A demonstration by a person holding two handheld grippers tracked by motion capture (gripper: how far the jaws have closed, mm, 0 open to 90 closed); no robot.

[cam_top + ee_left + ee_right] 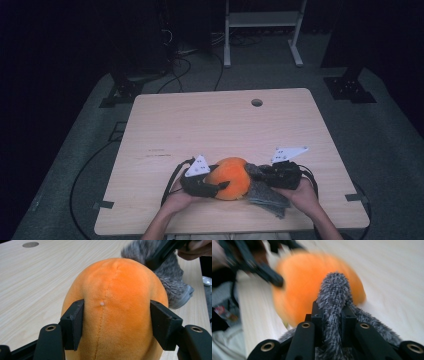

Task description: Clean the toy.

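A round orange plush ball [230,177] lies near the front edge of the wooden table [210,125], with a grey furry cloth [267,196] against its right side. My left gripper [212,187] comes from the left; in the left gripper view its two black pads [74,325] press into both flanks of the orange plush ball [117,307]. My right gripper [260,174] comes from the right. In the right gripper view its jaws pinch a fold of the grey furry cloth [333,297], with the orange plush ball [304,282] behind it.
A small round hole [256,102] sits near the table's far edge. Light wood stretches beyond the ball. White metal legs of a frame [262,30] stand on the floor behind the table, and cables [90,165] trail on the floor at the left.
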